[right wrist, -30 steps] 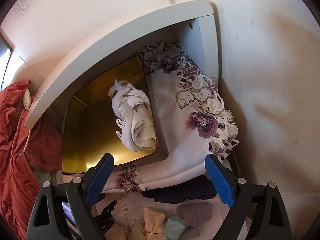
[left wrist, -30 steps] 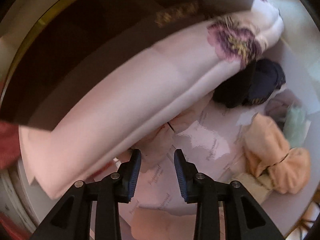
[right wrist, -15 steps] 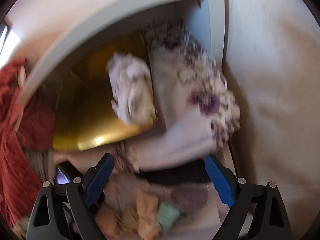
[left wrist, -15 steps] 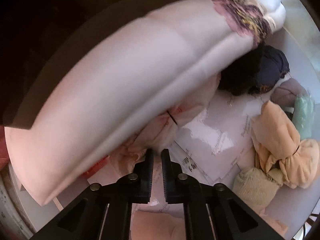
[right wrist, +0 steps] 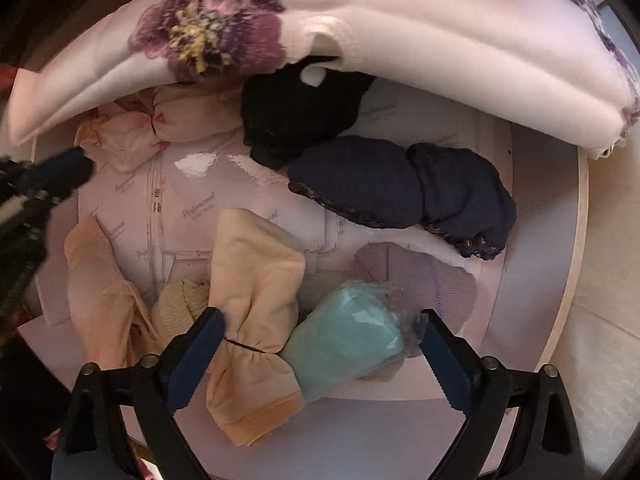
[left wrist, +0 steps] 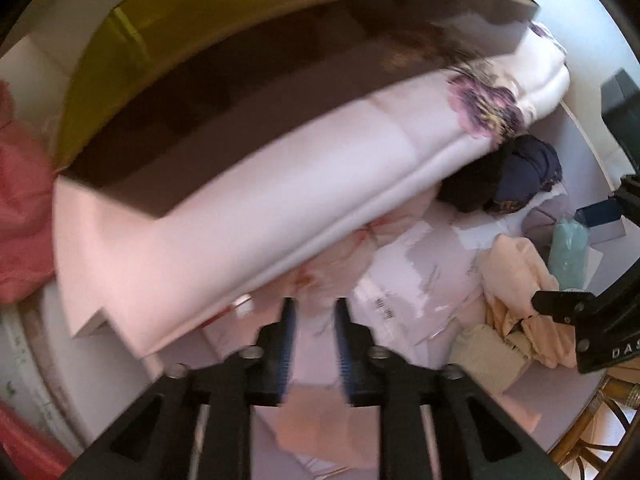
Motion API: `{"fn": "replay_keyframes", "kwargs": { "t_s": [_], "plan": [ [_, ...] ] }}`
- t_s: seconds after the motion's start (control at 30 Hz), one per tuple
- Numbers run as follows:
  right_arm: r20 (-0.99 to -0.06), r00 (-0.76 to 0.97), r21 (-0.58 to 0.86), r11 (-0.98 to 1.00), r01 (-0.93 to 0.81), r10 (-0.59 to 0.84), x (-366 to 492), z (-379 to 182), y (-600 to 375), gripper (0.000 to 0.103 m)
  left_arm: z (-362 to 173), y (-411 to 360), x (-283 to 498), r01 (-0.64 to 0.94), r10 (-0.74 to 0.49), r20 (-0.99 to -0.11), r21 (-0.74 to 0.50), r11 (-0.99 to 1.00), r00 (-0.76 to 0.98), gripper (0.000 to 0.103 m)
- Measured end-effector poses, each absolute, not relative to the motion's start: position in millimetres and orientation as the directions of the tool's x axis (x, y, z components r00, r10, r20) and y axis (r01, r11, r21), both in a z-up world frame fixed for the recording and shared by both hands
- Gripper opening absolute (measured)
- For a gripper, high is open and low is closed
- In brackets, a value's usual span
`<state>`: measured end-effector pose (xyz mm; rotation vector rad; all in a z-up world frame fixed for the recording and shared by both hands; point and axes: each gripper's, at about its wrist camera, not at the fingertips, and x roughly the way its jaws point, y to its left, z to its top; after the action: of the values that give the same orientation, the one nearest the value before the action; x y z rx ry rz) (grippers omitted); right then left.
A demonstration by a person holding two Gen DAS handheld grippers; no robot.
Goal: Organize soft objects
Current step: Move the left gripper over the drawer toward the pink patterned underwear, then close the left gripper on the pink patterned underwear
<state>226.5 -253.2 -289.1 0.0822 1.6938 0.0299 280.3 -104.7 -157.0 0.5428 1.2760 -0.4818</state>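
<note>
Soft bundles lie on a paper-lined white tray (right wrist: 540, 240). My right gripper (right wrist: 318, 322) points straight down, jaws wide open, straddling a peach bundle (right wrist: 256, 280) tied with a black band and a teal bundle (right wrist: 344, 340) in clear plastic; the pads touch neither. Beyond them lie a lilac sock (right wrist: 420, 276), a navy bundle (right wrist: 400, 188), a black bundle (right wrist: 296, 116) and a pale pink bundle (right wrist: 160, 132). My left gripper (left wrist: 316, 320) hovers near the pink bundle (left wrist: 332, 264), jaws opening a little, nothing between them. It shows at the left edge (right wrist: 68, 172) of the right wrist view.
A white cloth (right wrist: 360, 40) with a purple embroidered flower overhangs the back of the tray. On it rests a brown box (left wrist: 240, 80) with a gold inside. A cream knit roll (right wrist: 184, 304) and a peach stocking (right wrist: 100, 288) lie front left. Red fabric (left wrist: 20, 220) lies left, wicker (left wrist: 600, 412) right.
The right gripper dropped from high above the shelf to just over the peach and teal bundles. The left gripper shut, then opened slightly and drew back from the pink bundle.
</note>
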Motion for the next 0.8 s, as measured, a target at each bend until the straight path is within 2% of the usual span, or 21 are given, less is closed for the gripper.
{"fn": "replay_keyframes", "kwargs": {
  "t_s": [0.1,0.3,0.4,0.43,0.6,0.67,0.7,0.73,0.8],
  "plan": [
    [-0.987,-0.130,0.086,0.994,0.067,0.094,221.2,-290.1,-255.4,0.098,-153.6,-106.9,272.1,0.650,-0.012,-0.964,0.169,0.741,0.264,0.038],
    [-0.985,-0.136,0.092,0.993,0.077,0.102,219.8,-293.0,-257.1,0.099,-176.8,-142.7,253.8,0.759,0.020,-0.948,0.267,0.594,0.318,0.045],
    [-0.984,-0.143,0.093,0.993,0.069,0.102,219.6,-295.3,-255.1,0.101,-184.4,-149.8,252.7,0.777,-0.024,-0.950,0.239,0.583,0.311,0.078],
    [-0.984,-0.146,0.091,0.994,0.064,0.100,220.2,-295.9,-254.9,0.102,-190.7,-150.2,253.7,0.783,-0.030,-0.951,0.234,0.577,0.307,0.082],
    [-0.984,-0.153,0.081,0.996,0.047,0.087,220.1,-302.3,-247.4,0.103,-211.7,-151.4,264.6,0.774,-0.003,-0.948,0.259,0.578,0.319,0.082],
    [-0.985,-0.154,0.079,0.996,0.044,0.085,219.2,-302.8,-245.5,0.103,-214.4,-151.4,272.6,0.767,0.013,-0.949,0.262,0.586,0.315,0.077],
    [-0.985,-0.153,0.078,0.996,0.044,0.084,218.2,-304.1,-243.3,0.103,-216.3,-152.2,271.3,0.760,0.029,-0.943,0.286,0.583,0.333,0.062],
    [-0.985,-0.153,0.076,0.996,0.044,0.082,219.3,-303.4,-243.6,0.103,-219.4,-152.4,270.7,0.763,0.027,-0.949,0.270,0.587,0.315,0.036],
    [-0.985,-0.153,0.074,0.996,0.042,0.080,219.7,-302.6,-244.8,0.103,-224.0,-153.1,269.2,0.763,0.038,-0.954,0.261,0.592,0.297,0.033]
  ]
}}
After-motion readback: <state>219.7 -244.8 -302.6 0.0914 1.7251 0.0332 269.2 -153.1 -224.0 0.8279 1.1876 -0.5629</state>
